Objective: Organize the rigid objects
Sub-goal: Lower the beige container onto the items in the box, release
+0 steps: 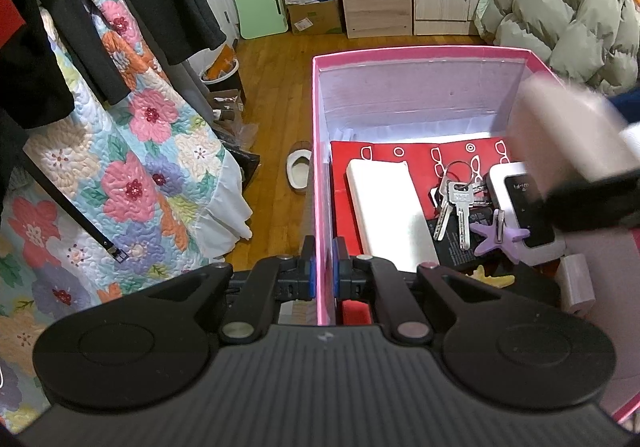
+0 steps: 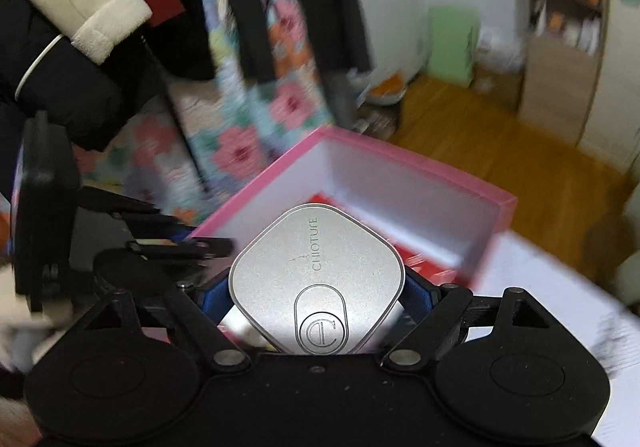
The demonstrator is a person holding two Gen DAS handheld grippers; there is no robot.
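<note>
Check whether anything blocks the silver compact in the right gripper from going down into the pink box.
Nothing visible bars the way. The right gripper holds the silver compact above the open pink box. The left gripper only clamps the box's left wall. The white case, keys and Wi-Fi device already cover much of the floor.

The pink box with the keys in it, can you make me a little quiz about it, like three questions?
1. True or false: the left gripper is clamped on the pink box wall.
2. What does the right gripper hold? A) silver case B) keys C) white box
3. What shape is the purple toy beside the keys?

Key: 1 true; 2 A; 3 a starfish.
</note>
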